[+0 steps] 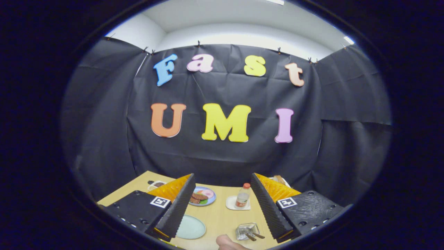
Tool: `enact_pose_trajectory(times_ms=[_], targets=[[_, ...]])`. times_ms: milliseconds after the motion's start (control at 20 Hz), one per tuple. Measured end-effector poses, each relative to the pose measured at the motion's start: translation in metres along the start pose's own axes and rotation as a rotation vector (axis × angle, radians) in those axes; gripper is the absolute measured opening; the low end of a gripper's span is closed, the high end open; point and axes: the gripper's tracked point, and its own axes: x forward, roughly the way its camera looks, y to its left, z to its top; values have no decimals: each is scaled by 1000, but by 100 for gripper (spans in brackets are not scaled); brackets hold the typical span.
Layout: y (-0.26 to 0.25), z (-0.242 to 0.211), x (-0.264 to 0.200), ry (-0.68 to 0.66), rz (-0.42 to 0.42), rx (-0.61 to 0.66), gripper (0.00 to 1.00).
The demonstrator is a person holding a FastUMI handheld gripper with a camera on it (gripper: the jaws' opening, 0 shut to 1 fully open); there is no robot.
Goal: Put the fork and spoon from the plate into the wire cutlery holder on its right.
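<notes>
Wooden table carries everything; places below are given relative to the pale green plate. Gripper hangs above the table with fingers released and spread wide, nothing between the pads. The left finger overlaps the plate's left rim. The plate looks bare (part hidden by that finger). Beyond the plate sits a blue plate with toy food. Right of the pale green plate stands the wire cutlery holder, with fork and spoon already lying in it, handles sticking out toward the right finger. Farther back and to the right, a small bottle with a red cap stands upright on a white square coaster. A fingertip of a person's hand shows just right of the plate's near edge.
</notes>
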Motion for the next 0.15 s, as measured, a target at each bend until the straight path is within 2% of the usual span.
enact_pose_trajectory(times_ms=[150], targets=[[3,15,-13,-87,-15,-27,96]])
